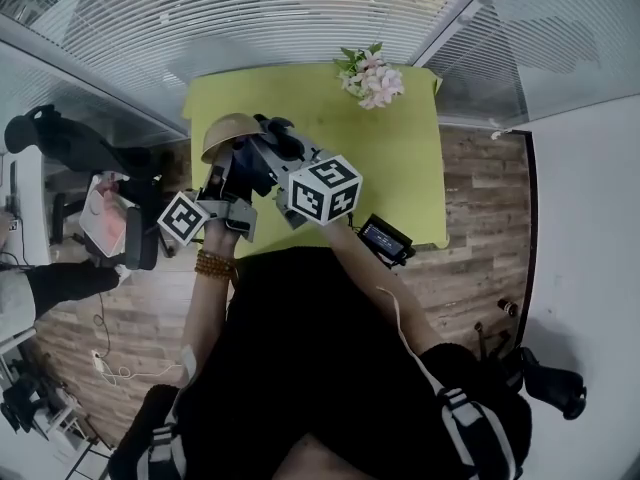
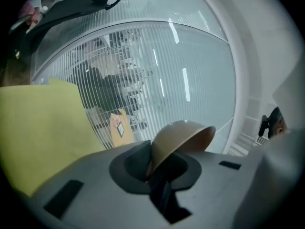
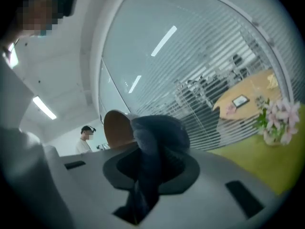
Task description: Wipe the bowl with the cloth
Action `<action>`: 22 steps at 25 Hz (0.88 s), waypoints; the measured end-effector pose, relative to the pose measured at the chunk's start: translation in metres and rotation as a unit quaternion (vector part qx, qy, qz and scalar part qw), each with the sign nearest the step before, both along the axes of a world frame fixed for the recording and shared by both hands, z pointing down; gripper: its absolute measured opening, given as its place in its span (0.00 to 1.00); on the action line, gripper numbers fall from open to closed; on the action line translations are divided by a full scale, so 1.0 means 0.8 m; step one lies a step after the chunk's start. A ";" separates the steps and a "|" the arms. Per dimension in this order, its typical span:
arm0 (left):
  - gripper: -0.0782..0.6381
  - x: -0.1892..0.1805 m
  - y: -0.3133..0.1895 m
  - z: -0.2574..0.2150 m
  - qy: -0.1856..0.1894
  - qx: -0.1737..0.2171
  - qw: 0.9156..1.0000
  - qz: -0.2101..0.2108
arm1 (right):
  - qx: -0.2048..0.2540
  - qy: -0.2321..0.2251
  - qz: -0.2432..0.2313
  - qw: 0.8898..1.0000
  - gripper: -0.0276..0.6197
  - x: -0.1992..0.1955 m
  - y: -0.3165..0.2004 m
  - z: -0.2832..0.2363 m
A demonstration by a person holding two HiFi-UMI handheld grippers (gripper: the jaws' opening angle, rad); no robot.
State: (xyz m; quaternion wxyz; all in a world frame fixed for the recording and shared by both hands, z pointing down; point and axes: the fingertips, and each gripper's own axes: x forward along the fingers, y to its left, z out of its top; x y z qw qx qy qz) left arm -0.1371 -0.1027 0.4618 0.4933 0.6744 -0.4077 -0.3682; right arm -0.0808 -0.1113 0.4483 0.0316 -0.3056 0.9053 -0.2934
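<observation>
Bowl is up off the table, tan and tipped on its side, held in the air over the near left part of the yellow-green table. The left gripper has it by the rim: jaws clamped together on the bowl's edge, the rounded outside bulging up above them and the opening facing off to the right in the left gripper view.

Over to the right gripper, and its jaws are pinched tight on the cloth, a dark blue-grey wad that bunches up above the jaws and trails down between them. In the right gripper view that wad sits right at the bowl's orange-brown inner face and overlaps its edge. Whether it presses on the surface, I cannot tell.

From the head view the two grippers meet close together, marker cubes toward the person, with bowl and cloth bunched between them at the far end.

On the table's far right corner stands a small bunch of pink flowers, well apart from the action. A black device lies at the near edge. Glass walls with slatted blinds run behind it all.
</observation>
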 end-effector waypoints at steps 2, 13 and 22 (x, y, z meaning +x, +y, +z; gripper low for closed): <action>0.17 0.000 -0.003 0.000 -0.010 0.011 1.000 0.012 | -0.025 -0.011 -0.009 1.000 0.14 -0.003 0.002 0.006; 0.29 0.001 -0.004 0.039 -0.312 -0.004 0.949 0.037 | 0.123 0.194 0.051 0.972 0.13 0.030 -0.011 0.010; 0.13 0.001 0.010 0.041 -0.223 -0.016 0.974 0.031 | 0.144 0.192 0.049 0.970 0.13 0.019 -0.008 0.008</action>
